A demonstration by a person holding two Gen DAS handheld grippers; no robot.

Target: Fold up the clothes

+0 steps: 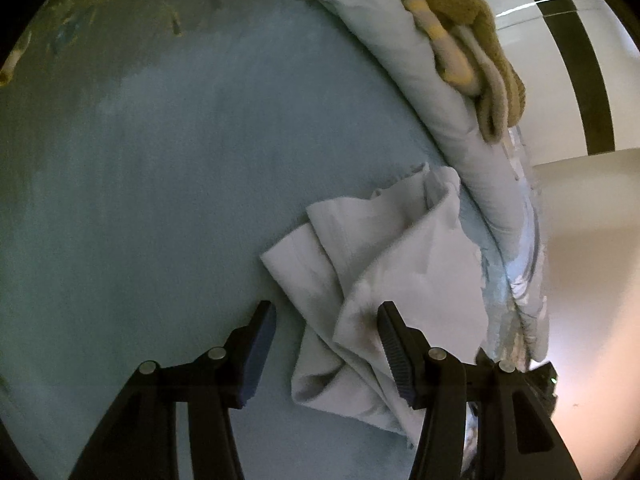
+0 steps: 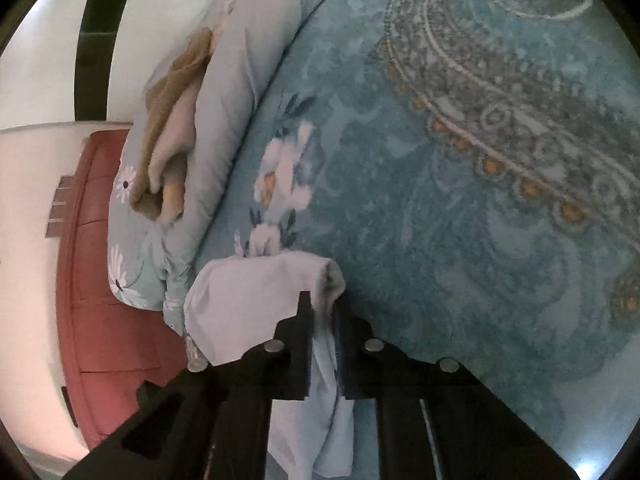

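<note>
A crumpled pale grey-blue garment (image 1: 400, 248) lies on the teal bedspread (image 1: 160, 200) near the bed's edge. My left gripper (image 1: 324, 316) hovers just over it with its jaws apart; some cloth lies beneath and between the fingers, and the right fingertip (image 1: 386, 320) is against a fold, but nothing is pinched. In the right wrist view, my right gripper (image 2: 324, 306) is shut on a bunched edge of the same pale garment (image 2: 248, 292), which drapes over the left finger and hangs down between the fingers.
A rolled light-blue floral quilt (image 2: 240, 60) runs along the bed's edge with a tan knit garment (image 2: 172, 120) on top, also in the left wrist view (image 1: 472, 20). A red padded panel (image 2: 104, 280) and a white wall lie beyond. The patterned bedspread (image 2: 460, 220) spreads to the right.
</note>
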